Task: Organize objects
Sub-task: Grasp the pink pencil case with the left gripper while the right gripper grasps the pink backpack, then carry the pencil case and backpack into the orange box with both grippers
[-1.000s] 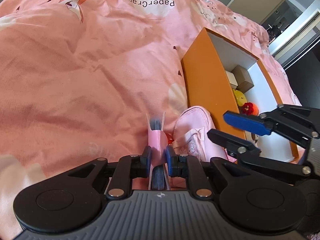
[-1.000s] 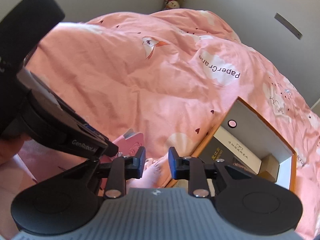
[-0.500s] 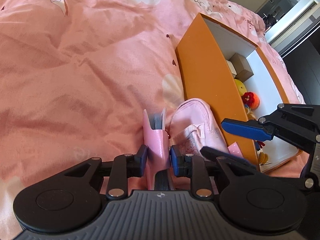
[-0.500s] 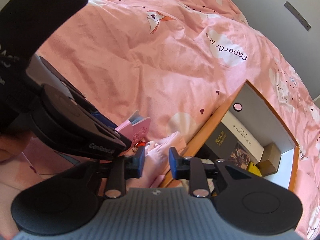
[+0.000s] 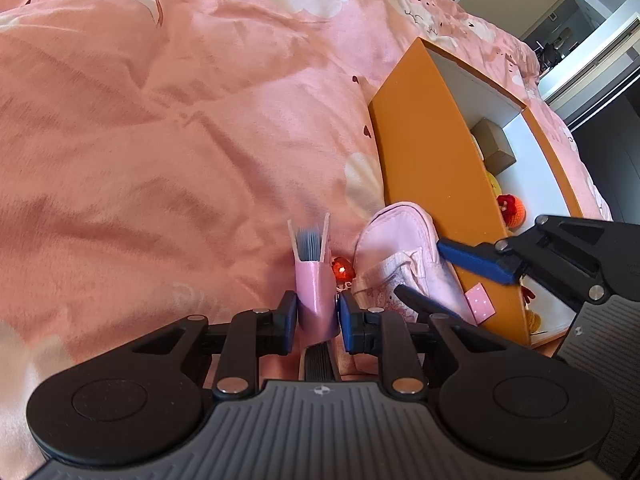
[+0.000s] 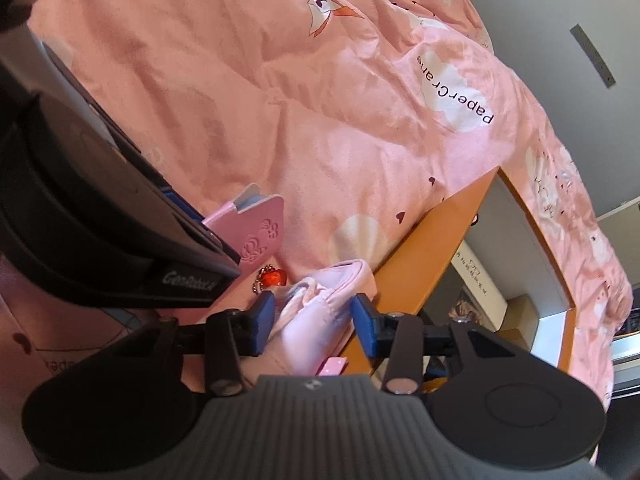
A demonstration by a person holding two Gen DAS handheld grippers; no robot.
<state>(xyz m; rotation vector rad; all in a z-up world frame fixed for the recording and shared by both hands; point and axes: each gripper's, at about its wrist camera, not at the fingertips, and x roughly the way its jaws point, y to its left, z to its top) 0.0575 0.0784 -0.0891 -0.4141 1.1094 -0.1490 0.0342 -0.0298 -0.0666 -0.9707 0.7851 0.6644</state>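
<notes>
My left gripper (image 5: pixel 318 316) is shut on a small pink notebook (image 5: pixel 313 276) with blue-edged pages, held upright on the pink bedspread; the notebook also shows in the right wrist view (image 6: pixel 260 236). A pale pink child's shoe (image 5: pixel 404 256) lies just right of it against the orange box (image 5: pixel 432 184). My right gripper (image 6: pixel 314 322) is open, its blue pads on either side of the shoe (image 6: pixel 320 300). A red heart keychain (image 6: pixel 274 278) lies between notebook and shoe.
The orange box (image 6: pixel 432 248) has white inner walls and holds cardboard boxes (image 5: pixel 494 146), a yellow toy and an orange knitted toy (image 5: pixel 514 212). The wrinkled pink bedspread (image 5: pixel 160 120) stretches left and ahead. A doorway (image 5: pixel 592 12) lies far right.
My right gripper has opened wider and moved down around the pink shoe. My left gripper stays shut on the notebook, with only small shifts.
</notes>
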